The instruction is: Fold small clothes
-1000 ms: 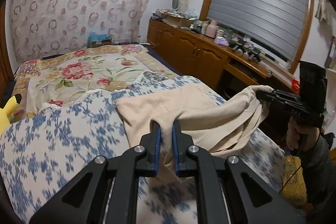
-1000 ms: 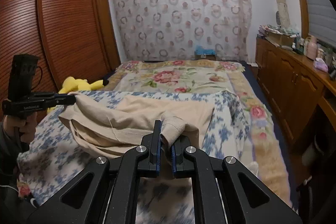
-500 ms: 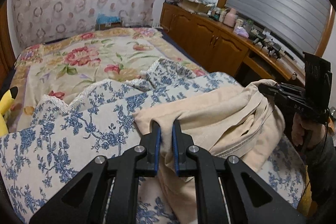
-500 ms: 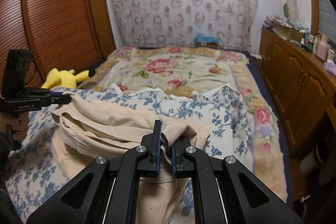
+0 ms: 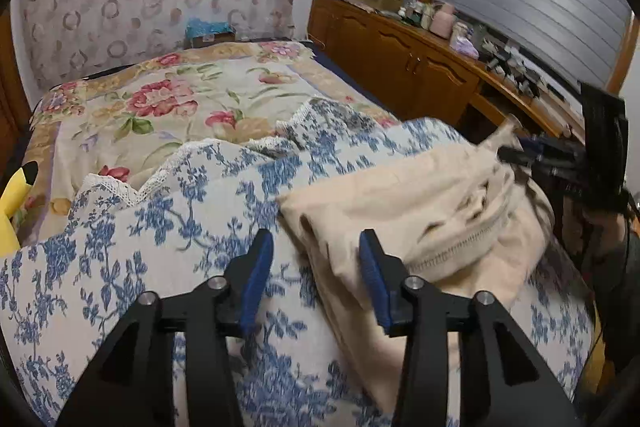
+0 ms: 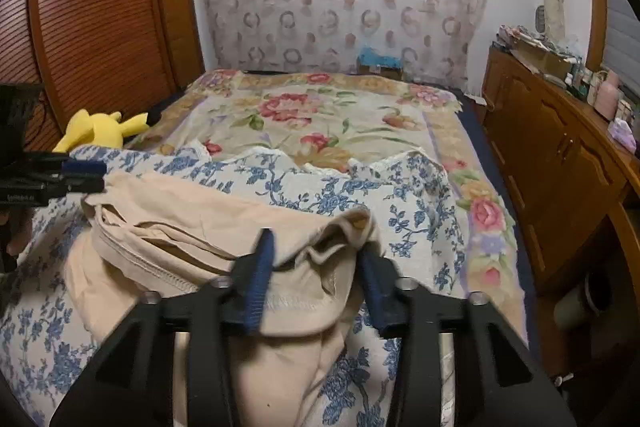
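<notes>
A beige garment [image 5: 404,215] lies folded over on the blue-flowered cloth [image 5: 120,267] on the bed; it also shows in the right wrist view [image 6: 208,227]. My left gripper [image 5: 316,263] is open, its jaws either side of the garment's left corner, holding nothing. My right gripper [image 6: 316,267] is open, with the garment's right corner lying loose between the jaws. The right gripper also shows at the right edge of the left wrist view [image 5: 516,155], and the left gripper at the left edge of the right wrist view [image 6: 86,175].
A floral bedspread [image 6: 320,115] covers the far half of the bed. A yellow plush toy [image 6: 96,129] lies at its left side by a wooden wardrobe [image 6: 96,19]. A cluttered wooden sideboard [image 5: 404,55] runs along the right.
Both grippers carried the garment's edge toward me, lowered it onto the lower layer, then opened and let it go.
</notes>
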`<state>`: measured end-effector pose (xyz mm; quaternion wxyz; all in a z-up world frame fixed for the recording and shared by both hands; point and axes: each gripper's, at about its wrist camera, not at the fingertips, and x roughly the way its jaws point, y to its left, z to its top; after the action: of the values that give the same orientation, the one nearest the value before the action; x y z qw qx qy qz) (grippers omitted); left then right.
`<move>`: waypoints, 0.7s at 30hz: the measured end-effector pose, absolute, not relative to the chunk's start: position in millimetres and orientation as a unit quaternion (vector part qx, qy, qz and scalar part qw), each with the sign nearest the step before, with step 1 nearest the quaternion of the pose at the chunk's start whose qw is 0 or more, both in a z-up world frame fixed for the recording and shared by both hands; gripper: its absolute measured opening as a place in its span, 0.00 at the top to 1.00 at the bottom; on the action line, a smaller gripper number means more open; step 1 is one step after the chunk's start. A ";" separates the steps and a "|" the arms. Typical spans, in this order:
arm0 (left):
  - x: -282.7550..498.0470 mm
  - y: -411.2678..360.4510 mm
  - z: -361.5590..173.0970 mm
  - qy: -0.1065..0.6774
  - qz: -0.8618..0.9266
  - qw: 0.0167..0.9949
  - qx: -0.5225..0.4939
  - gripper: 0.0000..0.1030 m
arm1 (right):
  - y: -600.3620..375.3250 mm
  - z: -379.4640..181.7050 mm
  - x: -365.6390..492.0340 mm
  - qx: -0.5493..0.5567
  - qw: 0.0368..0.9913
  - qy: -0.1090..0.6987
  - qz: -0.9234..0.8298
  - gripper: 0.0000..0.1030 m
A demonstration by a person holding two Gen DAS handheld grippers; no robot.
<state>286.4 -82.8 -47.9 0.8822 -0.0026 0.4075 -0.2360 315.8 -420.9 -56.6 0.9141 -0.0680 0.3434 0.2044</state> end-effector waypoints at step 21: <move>303.7 -113.3 -59.1 0.409 -0.233 0.880 0.058 0.44 | -433.7 -74.7 312.1 -0.088 0.896 0.376 0.219 0.41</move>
<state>303.7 -113.3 -59.1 0.8803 0.0578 0.4091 -0.2333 312.1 -433.7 -74.7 0.8961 -0.0883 0.3757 0.2192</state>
